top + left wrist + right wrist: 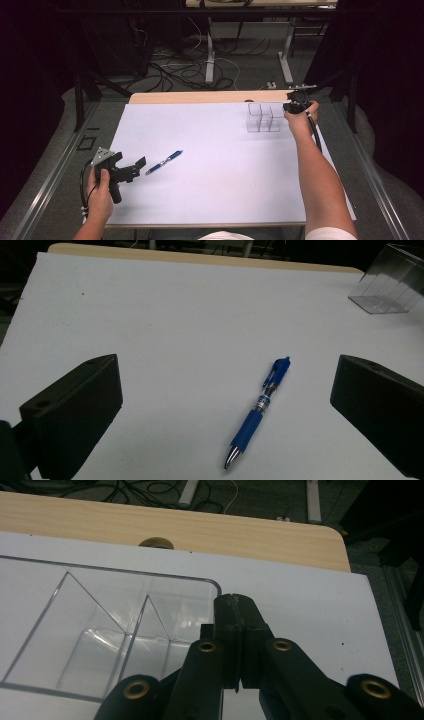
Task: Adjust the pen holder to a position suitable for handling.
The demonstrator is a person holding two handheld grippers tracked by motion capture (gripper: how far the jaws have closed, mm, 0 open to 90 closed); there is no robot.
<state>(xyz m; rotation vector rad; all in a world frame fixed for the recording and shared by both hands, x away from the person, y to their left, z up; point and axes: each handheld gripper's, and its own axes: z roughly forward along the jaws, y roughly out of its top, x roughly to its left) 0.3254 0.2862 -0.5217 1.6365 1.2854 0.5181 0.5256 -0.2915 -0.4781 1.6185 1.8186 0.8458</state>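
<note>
Pen (261, 411) lies on the white table sheet (210, 165), tip toward the person, just ahead of the left gripper (225, 405), well apart from the clear organiser (264, 118) at the far right. The left gripper hangs with its 2 jaws spread wide and nothing between the pads, the pen framed in the gap. The right gripper (234, 605) is fully closed, its tips pressed together at the organiser's near corner; whether they pinch the thin wall I cannot tell. My judgement: the right hand steadies the organiser for the pen. To pick up well, bring the left jaws down across the barrel near its middle, square to it, then close gently so the pen does not roll or skid
</note>
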